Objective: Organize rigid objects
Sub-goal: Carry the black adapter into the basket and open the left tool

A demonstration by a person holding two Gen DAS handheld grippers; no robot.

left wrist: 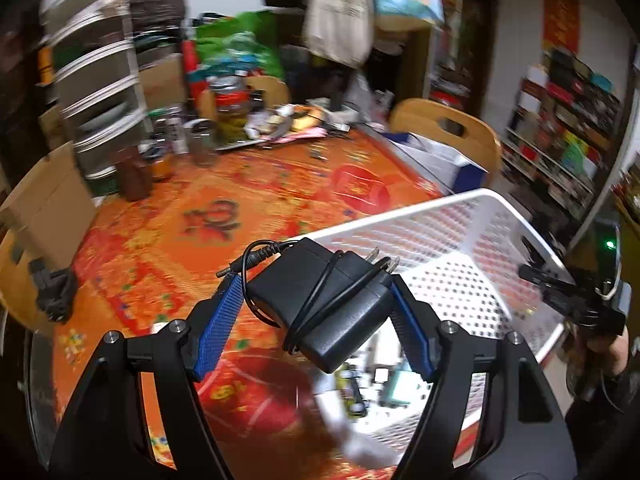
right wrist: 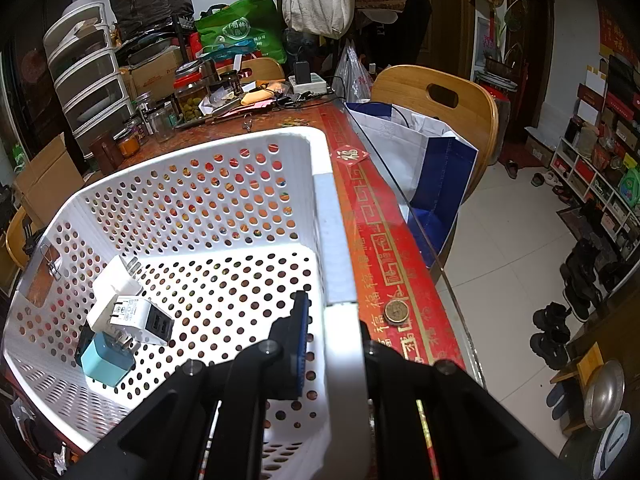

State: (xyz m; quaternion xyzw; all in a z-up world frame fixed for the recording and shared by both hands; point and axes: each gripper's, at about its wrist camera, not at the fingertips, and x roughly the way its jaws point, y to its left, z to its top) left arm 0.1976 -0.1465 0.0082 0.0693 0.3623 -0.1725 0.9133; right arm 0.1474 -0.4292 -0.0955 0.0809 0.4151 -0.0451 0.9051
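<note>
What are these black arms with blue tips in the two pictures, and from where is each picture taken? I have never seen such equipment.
They are hand-held tongs, one in each of a person's hands, each with a camera looking forward along its two fingers.

The left wrist picture shows the left tongs closed on a black power adapter with its cable wrapped around it, lifted above the table with its red patterned cover. The right tongs appear at its right edge.

The right wrist picture shows the right tongs clamped on the rim of a white perforated basket, which stands on the table. Inside lie a white charger, a light blue charger and another white plug. A coin lies beside the basket.
</note>
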